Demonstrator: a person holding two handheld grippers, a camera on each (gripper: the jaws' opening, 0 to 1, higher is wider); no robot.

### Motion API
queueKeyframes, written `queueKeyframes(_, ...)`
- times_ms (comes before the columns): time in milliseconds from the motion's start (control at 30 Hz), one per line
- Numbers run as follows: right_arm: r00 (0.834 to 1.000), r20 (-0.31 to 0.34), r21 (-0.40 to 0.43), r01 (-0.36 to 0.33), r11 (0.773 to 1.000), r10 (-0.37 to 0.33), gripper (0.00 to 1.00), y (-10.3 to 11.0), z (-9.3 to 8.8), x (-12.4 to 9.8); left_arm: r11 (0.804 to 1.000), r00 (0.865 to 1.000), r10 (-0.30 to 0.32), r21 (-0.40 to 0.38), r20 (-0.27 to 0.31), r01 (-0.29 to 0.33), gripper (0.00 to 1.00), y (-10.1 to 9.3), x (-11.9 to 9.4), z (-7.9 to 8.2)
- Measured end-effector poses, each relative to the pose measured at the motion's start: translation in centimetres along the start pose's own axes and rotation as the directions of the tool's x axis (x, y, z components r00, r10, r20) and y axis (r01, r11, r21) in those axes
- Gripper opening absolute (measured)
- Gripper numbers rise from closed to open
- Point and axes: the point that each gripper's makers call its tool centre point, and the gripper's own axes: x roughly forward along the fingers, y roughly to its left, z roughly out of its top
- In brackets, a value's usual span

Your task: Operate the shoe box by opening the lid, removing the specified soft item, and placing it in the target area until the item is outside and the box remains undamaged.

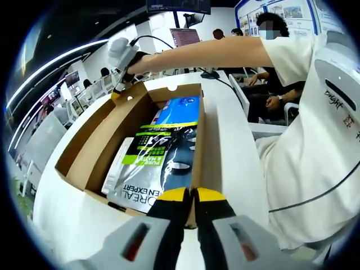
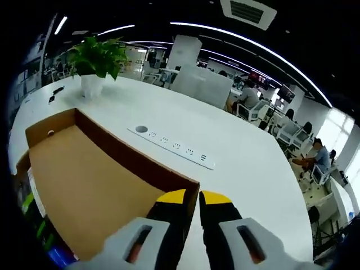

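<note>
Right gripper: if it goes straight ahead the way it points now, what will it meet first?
The right gripper is already shut on the edge of the box lid. Beyond it the white table looks free; the power strip lies a little left, though depth is unclear.

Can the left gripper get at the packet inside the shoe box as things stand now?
Probably not yet. The left gripper is shut on the shoe box wall. The lid is open and the packet lies uncovered, so it must let go first.
</note>
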Motion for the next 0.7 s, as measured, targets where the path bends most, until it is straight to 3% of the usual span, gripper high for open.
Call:
queueKeyframes(367,0.997,0.066,-0.005,-0.034,0.999,0.035,0.15,0.5,1.6,-2.4,1.0,1.0,0.007,-0.006,0.0,-0.007,0.04,0.0,0.0,0.0)
queueKeyframes(467,0.995,0.088,-0.052,-0.044,0.998,0.048,0.31,0.7,2.4,-3.5,1.0,1.0,0.007,0.003,-0.005,-0.007,0.04,0.0,0.0,0.0)
queueKeyframes(533,0.993,0.114,-0.074,-0.023,0.997,0.031,0.36,0.4,2.9,-4.6,1.0,1.0,0.004,0.009,-0.005,-0.004,0.04,0.0,0.0,0.0)
queueKeyframes(700,0.983,0.16,0.001,-0.089,0.996,0.088,0.46,1.0,3.4,-6.2,0.998,1.0,0.025,0.057,-0.002,-0.025,0.05,-0.1,0.0,0.0)
